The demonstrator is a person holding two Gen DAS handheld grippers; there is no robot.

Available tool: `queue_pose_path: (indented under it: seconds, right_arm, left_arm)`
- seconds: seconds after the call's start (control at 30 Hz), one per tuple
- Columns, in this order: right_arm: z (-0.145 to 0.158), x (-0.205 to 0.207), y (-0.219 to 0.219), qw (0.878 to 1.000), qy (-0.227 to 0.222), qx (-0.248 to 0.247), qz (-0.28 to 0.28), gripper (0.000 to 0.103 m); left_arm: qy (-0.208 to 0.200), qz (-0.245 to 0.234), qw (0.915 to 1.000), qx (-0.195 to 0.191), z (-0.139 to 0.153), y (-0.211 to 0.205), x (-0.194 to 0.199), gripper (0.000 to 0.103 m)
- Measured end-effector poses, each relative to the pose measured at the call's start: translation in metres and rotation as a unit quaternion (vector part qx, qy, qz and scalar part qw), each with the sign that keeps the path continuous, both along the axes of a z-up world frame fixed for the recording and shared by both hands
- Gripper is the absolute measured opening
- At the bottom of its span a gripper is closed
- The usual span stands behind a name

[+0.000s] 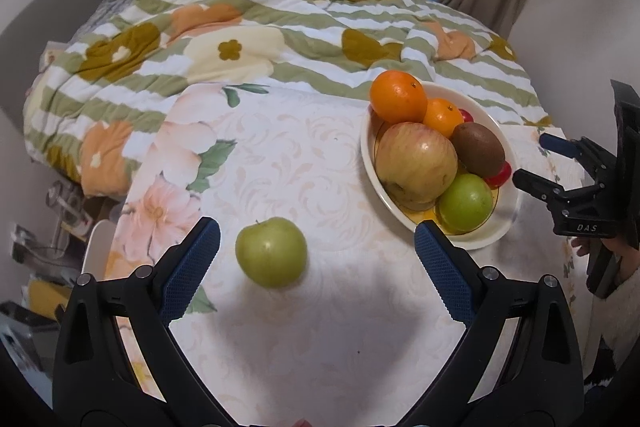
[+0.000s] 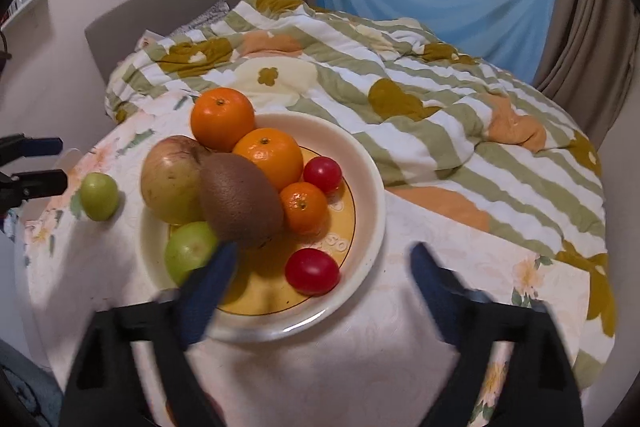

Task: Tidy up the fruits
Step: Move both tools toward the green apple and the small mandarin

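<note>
A loose green apple (image 1: 271, 251) (image 2: 99, 195) lies on the floral tablecloth, between the open fingers of my left gripper (image 1: 316, 231) and nearer the left one, untouched. The cream bowl (image 1: 368, 155) (image 2: 372, 187) to its right holds a large apple (image 1: 416, 161), a kiwi (image 2: 240, 201), three oranges (image 2: 222, 118), a green fruit (image 2: 191, 251) and two red tomatoes (image 2: 312, 271). My right gripper (image 2: 324, 251) hovers open over the bowl's near rim, blurred, with one tomato below its gap and nothing gripped. Each gripper shows in the other's view (image 1: 533, 157) (image 2: 59, 163).
A striped flowered quilt (image 1: 280, 39) is bunched along the table's far side, right behind the bowl. Blue cloth and beige curtains (image 2: 592, 27) hang beyond. A white chair back (image 1: 98, 247) and clutter stand off the table's left edge. A sleeve (image 1: 624, 287) shows at right.
</note>
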State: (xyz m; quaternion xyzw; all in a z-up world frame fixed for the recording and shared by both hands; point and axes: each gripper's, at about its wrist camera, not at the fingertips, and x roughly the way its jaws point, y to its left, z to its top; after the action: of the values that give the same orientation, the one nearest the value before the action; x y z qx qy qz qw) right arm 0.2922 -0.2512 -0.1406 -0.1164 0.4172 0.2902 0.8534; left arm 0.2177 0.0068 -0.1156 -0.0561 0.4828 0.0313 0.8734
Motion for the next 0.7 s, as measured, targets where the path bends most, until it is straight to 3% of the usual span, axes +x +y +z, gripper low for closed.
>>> queue_pose_path:
  seconds: [0.4, 0.6, 0.7]
  right_arm:
    - [0.046, -0.029, -0.015, 0.999, -0.030, 0.002, -0.028, 0.102]
    - [0.067, -0.051, -0.017, 0.997, -0.009, -0.017, -0.075, 0.102]
    - [0.075, -0.065, -0.018, 0.994, 0.002, -0.003, -0.111, 0.102]
  left_arm:
    - [-0.028, 0.024, 0.9992, 0.016, 0.038, 0.007, -0.034, 0.103]
    - [-0.034, 0.008, 0.9990, 0.028, 0.052, 0.017, -0.042, 0.103]
    - [-0.031, -0.009, 0.9990, 0.030, 0.054, 0.026, -0.045, 0.103]
